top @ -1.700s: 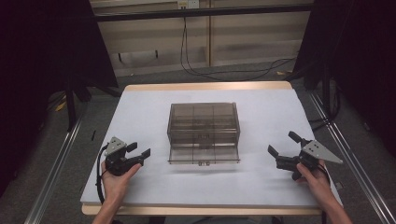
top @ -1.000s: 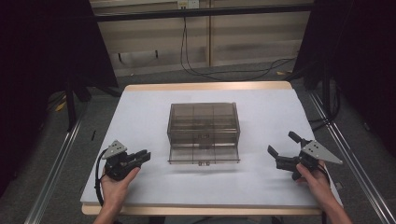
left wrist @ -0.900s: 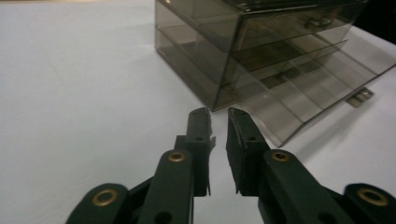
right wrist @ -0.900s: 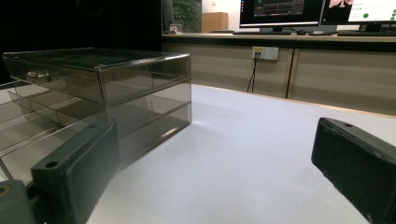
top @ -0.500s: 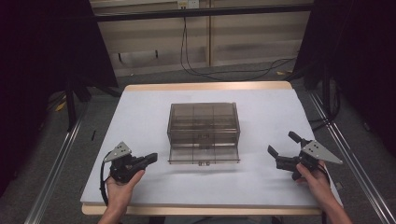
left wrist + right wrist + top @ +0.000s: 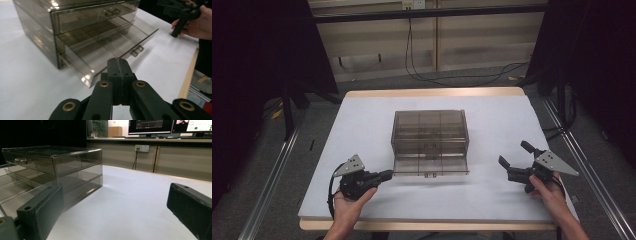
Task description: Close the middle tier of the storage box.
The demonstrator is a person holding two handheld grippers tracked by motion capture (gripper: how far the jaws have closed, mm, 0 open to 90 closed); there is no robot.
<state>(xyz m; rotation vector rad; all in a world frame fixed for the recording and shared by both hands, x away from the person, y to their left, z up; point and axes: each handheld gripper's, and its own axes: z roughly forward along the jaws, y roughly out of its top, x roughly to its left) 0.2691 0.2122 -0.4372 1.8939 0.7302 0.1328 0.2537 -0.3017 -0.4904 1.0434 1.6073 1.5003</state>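
A smoky clear drawer box stands near the middle of the white table, its front facing the near edge. Its bottom drawer is pulled out toward the person, while the upper drawer above it sits closed. In the left gripper view, the open drawer sticks out from the box with a small handle at the middle of its front wall, and nothing can be seen lying in it.

The left gripper lies low over the table at the near left, held in the person's left hand. It points right, toward the near left corner of the open drawer, with its tip just beside that corner; whether it touches cannot be told. Its jaws are pressed together with nothing between them, as the left gripper view shows.

The right gripper is held in the right hand at the near right, well apart from the box and pointing left toward it. Its jaws are spread wide and empty; in the right gripper view they frame the box and bare table.
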